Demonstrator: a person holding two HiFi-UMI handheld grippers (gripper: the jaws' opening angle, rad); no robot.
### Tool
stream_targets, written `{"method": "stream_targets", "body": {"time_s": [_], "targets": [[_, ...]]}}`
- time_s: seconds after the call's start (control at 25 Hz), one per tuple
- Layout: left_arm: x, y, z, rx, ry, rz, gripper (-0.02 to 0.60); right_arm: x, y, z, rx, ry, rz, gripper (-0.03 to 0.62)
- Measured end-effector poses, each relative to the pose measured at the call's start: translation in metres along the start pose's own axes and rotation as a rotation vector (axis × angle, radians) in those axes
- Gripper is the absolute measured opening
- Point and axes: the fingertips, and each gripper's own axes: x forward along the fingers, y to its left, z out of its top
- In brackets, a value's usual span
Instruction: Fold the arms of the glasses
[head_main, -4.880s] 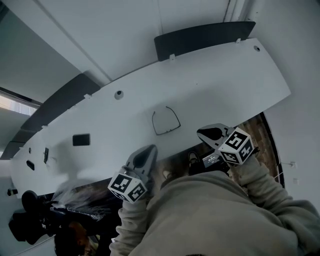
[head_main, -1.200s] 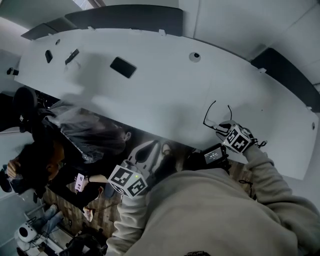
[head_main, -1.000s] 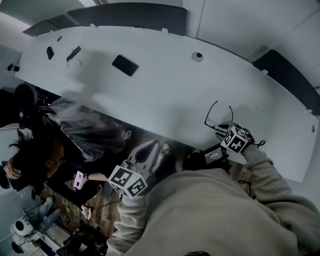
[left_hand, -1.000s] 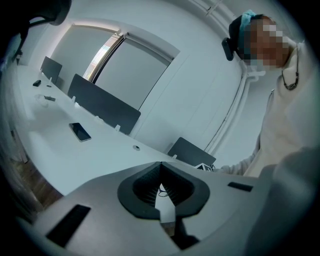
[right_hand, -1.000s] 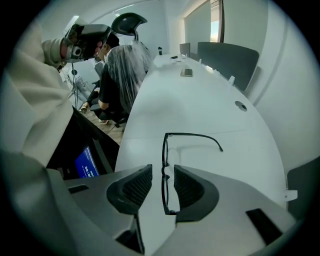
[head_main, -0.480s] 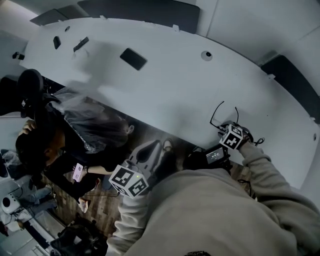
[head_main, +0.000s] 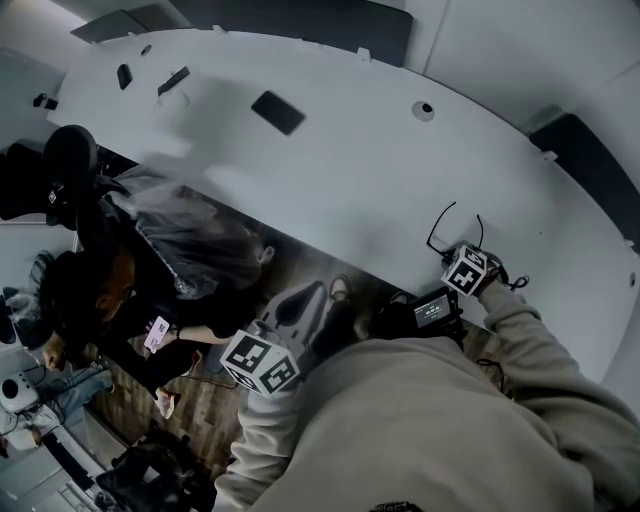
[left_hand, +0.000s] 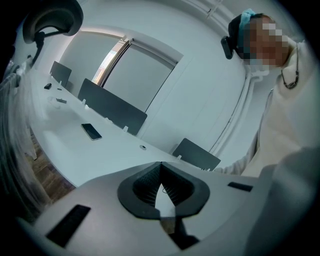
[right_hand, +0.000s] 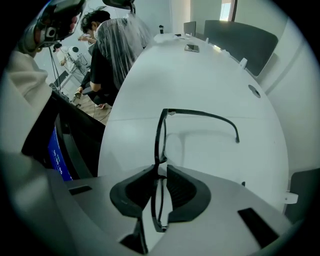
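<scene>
While the jaws of my right gripper (right_hand: 161, 169) have just been closing, not yet pinching, the glasses (right_hand: 161, 137) stand between them on the white table (right_hand: 200, 65), arms unfolded; my left gripper (left_hand: 161, 167) is shut, empty

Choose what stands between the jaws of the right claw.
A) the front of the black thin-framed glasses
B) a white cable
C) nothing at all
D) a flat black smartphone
A: in the right gripper view the front of the black thin-framed glasses stands edge-on between the jaws of the right claw. The jaws have just been closing, and a narrow gap shows beside the frame.
</scene>
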Motion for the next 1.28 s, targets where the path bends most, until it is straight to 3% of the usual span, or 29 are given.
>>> {"method": "stream_targets", "body": {"time_s": [0.04,0.24,0.64,0.92,1.08,1.28], "targets": [[-0.001,0.001,-0.001,0.0,-0.001,0.001,0.006,0.0,0.0,0.001,-0.004,-0.004,-0.006,0.071],[-0.005,0.004,-0.003,0.001,-0.005,-0.008,0.006,-0.008,0.001,0.007,0.004,-0.034,-0.028,0.066],[-0.001,-0.013,0.002,0.043,0.011,-0.109,0.006,-0.061,0.022,0.025,0.046,-0.152,-0.068,0.066],[0.008,-0.009,0.024,0.086,0.012,-0.166,0.006,-0.129,0.037,0.04,0.194,-0.319,-0.077,0.066],[0.017,-0.02,0.03,0.113,0.031,-0.214,0.006,-0.162,0.046,0.037,0.323,-0.422,-0.04,0.066],[0.032,-0.04,0.038,0.155,0.081,-0.292,0.006,-0.193,0.056,0.026,0.412,-0.481,-0.053,0.066]]}}
